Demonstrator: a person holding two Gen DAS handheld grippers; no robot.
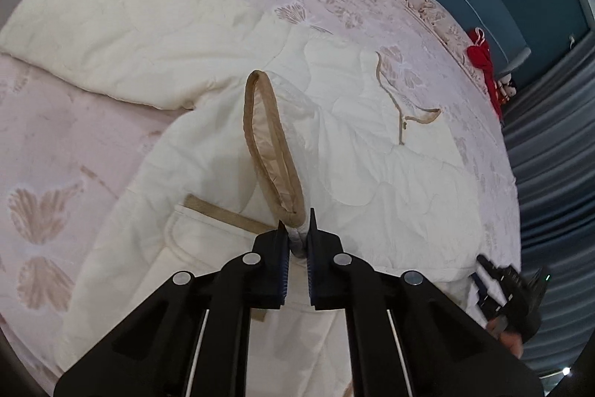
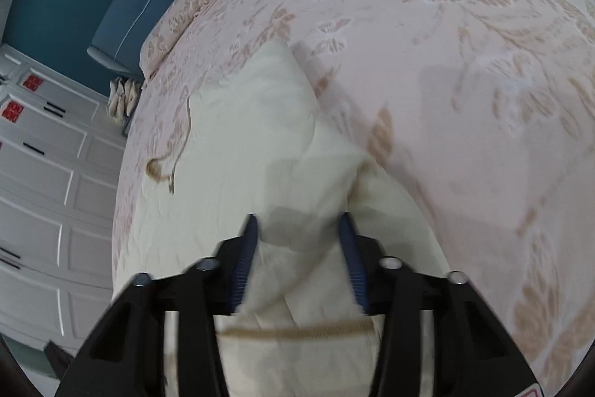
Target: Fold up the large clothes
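Legible text: we find none in either view. Item: two red square signs (image 2: 32,83) on the white cabinet doors (image 2: 44,173), far left in the right wrist view; we see light marks on them, too small and blurred for us to read. We see no labels, brands or numbers elsewhere.
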